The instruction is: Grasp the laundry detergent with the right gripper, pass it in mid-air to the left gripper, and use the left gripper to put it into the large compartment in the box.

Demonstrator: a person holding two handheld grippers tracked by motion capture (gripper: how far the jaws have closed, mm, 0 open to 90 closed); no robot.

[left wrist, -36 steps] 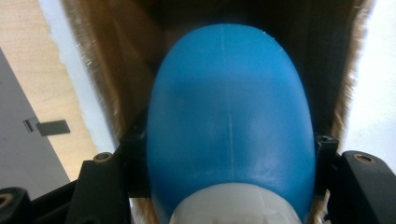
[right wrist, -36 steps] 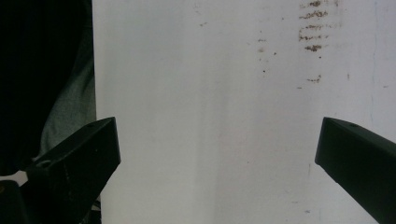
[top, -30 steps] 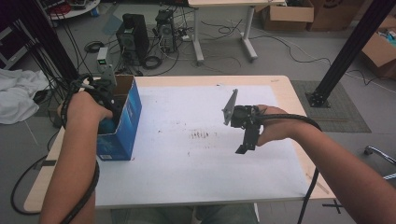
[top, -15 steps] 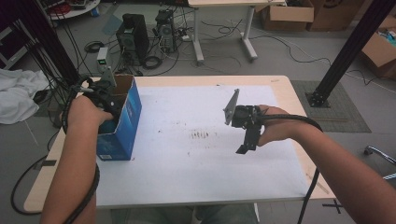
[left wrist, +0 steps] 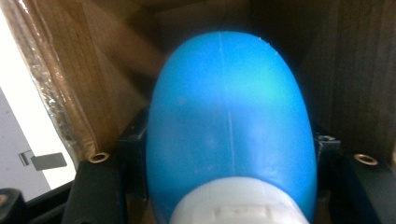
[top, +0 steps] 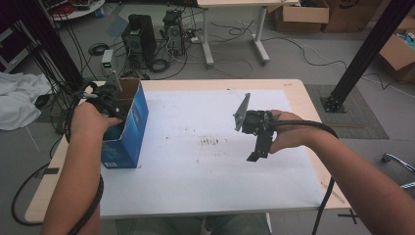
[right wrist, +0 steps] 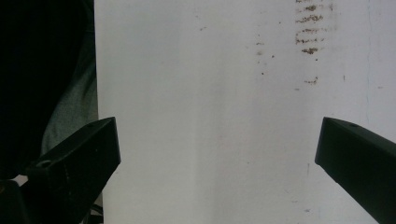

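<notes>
Blue bottle (left wrist: pixel 229 126) (white cap (left wrist: pixel 238 205) nearest the camera) sits inside the cardboard box (top: pixel 125 129), clamped between the left gripper (left wrist: pixel 229 154) jaws, which have just eased slightly. The right gripper (right wrist: pixel 217 154), well right of the box, stands wide open over the white table (top: pixel 195 171), holding nothing.

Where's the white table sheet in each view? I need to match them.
High view: white sheet covers most of the tabletop, right of the blue cardboard box.
Left gripper view: pale strip at left edge, likely it, beside the gripped blue rounded plastic object.
Right gripper view: centre and right, beyond open jaws.
Shared landmark: brown smudges.
</notes>
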